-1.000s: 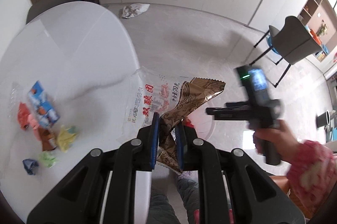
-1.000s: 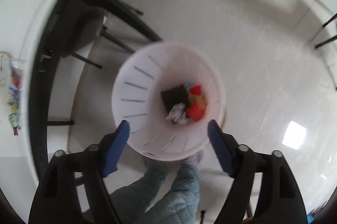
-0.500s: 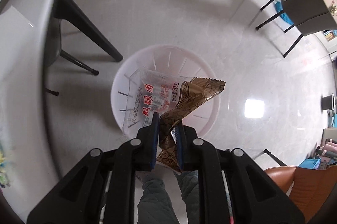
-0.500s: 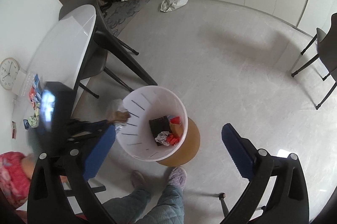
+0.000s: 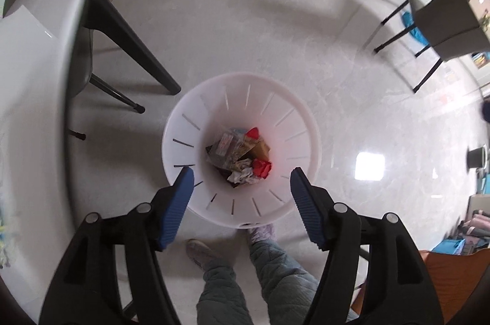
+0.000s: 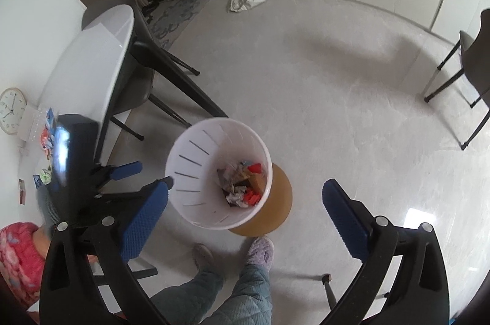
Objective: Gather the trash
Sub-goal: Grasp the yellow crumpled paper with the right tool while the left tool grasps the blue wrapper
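Left gripper (image 5: 240, 176) hangs over the white slotted plastic bin (image 5: 301, 123), its jaws opening with nothing between them.
Crumpled wrappers and red scraps of trash (image 5: 240, 156) lie at the bottom of the bin, straight below the blue pads (image 5: 177, 202). Right gripper (image 6: 245, 193) stands wide apart and empty, above the bin too; more coloured scraps (image 6: 46, 141) lie on the white round table (image 6: 101, 55) left of the bin.

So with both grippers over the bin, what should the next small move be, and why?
Probably swing the left gripper back to the table. Its jaws are opening with nothing between them, wrappers already lie in the white bin, and more colourful scraps wait on the tabletop.
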`<action>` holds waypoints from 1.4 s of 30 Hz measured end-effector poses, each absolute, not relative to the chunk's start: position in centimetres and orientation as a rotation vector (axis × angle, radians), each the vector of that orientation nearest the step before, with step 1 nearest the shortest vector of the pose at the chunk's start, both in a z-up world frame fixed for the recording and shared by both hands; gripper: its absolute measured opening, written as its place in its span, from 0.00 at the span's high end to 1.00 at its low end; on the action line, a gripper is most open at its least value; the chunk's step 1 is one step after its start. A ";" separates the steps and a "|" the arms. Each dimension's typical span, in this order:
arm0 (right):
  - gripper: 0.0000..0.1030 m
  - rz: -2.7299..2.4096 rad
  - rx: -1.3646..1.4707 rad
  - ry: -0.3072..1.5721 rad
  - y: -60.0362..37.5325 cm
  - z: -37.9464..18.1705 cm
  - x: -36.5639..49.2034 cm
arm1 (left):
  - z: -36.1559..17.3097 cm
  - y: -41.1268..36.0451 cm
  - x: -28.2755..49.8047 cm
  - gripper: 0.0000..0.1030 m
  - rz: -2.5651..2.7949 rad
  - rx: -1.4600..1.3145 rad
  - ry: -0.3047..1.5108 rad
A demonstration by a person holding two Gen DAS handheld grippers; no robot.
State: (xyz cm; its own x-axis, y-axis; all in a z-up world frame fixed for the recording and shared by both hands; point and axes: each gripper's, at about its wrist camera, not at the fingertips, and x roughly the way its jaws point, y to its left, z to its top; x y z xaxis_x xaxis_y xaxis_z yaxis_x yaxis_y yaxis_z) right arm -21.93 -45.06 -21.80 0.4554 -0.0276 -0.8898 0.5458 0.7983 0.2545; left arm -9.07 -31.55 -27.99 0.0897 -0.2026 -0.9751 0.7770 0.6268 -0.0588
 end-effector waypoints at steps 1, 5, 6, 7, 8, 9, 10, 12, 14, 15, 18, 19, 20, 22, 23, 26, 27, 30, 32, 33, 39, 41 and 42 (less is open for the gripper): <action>0.03 -0.374 0.549 1.040 -44.8 -21.1 -21.7 | -26.2 -30.8 -9.1 0.32 -0.793 0.527 1.275; 0.03 -0.353 0.451 0.989 -43.2 -17.1 -20.3 | -18.2 -26.8 -9.0 0.11 -0.778 0.427 1.159; 0.03 -0.337 0.419 0.962 -42.4 -15.5 -19.8 | -16.3 -25.5 -8.9 0.08 -0.767 0.404 1.126; 0.03 -0.325 0.403 0.942 -41.8 -14.5 -19.4 | -13.9 -23.6 -8.7 0.08 -0.750 0.375 1.086; 0.03 -0.308 0.387 0.918 -41.2 -13.4 -19.1 | -12.4 -22.2 -8.6 0.08 -0.735 0.359 1.062; 0.03 -0.289 0.375 0.897 -40.5 -12.4 -18.7 | -10.6 -20.2 -8.2 0.08 -0.702 0.342 1.030; 0.03 -0.259 0.360 0.871 -39.5 -11.1 -18.1 | -9.5 -18.7 -8.0 0.08 -0.672 0.332 1.009; 0.03 -0.209 0.335 0.831 -37.6 -9.3 -16.9 | -7.3 -15.2 -7.3 0.08 -0.593 0.312 0.961; 0.03 -0.160 0.314 0.807 -35.8 -8.2 -15.8 | -6.2 -12.1 -6.8 0.08 -0.527 0.291 0.927; 0.03 -0.141 0.306 0.802 -35.2 -7.9 -15.3 | -5.8 -10.6 -6.5 0.08 -0.490 0.279 0.914; 0.03 -0.062 0.273 0.798 -32.0 -7.5 -13.2 | -6.1 -5.4 -5.2 0.08 -0.362 0.224 0.913; 0.03 -0.028 0.260 0.802 -30.6 -7.5 -12.3 | -6.4 -4.0 -4.6 0.08 -0.325 0.209 0.917; 0.03 -0.004 0.250 0.805 -29.7 -7.5 -11.7 | -6.7 -2.7 -4.1 0.08 -0.297 0.194 0.918; 0.03 0.044 0.221 0.820 -27.6 -7.9 -10.3 | -7.8 -0.2 -2.7 0.08 -0.244 0.172 0.926; 0.03 0.061 0.206 0.832 -26.6 -8.2 -9.7 | -8.5 0.6 -2.1 0.08 -0.223 0.170 0.934; 0.03 0.100 0.177 0.884 -23.9 -9.8 -7.8 | -11.1 3.2 -0.4 0.08 -0.169 0.168 0.968; 0.03 0.116 0.179 0.904 -22.9 -10.4 -7.2 | -12.4 3.9 0.6 0.08 -0.156 0.168 0.988; 0.03 0.144 0.192 0.940 -21.0 -11.6 -6.3 | -15.3 5.0 2.4 0.10 -0.131 0.172 1.044; 0.03 0.152 0.191 0.968 -19.6 -12.6 -5.8 | -17.3 5.6 4.1 0.13 -0.120 0.162 1.084; 0.03 0.150 0.189 0.982 -19.1 -13.0 -5.5 | -18.2 5.7 4.7 0.15 -0.121 0.161 1.101; 0.03 0.130 0.197 1.034 -17.3 -14.4 -4.5 | -21.8 6.6 7.3 0.31 -0.117 0.139 1.190; 0.03 0.123 0.192 1.046 -17.0 -14.8 -4.1 | -22.2 7.0 7.5 0.43 -0.115 0.122 1.206; 0.03 0.123 0.190 1.053 -16.9 -15.1 -3.8 | -22.5 7.2 7.5 0.48 -0.125 0.112 1.219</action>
State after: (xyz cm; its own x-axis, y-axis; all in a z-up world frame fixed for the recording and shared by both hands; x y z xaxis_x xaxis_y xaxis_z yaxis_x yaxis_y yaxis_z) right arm -3.82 -16.89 -15.10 0.4905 0.1911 -0.8502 -0.0099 0.9768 0.2139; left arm 7.48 7.21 -22.49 0.3390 -0.0354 -0.9401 0.1559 0.9876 0.0190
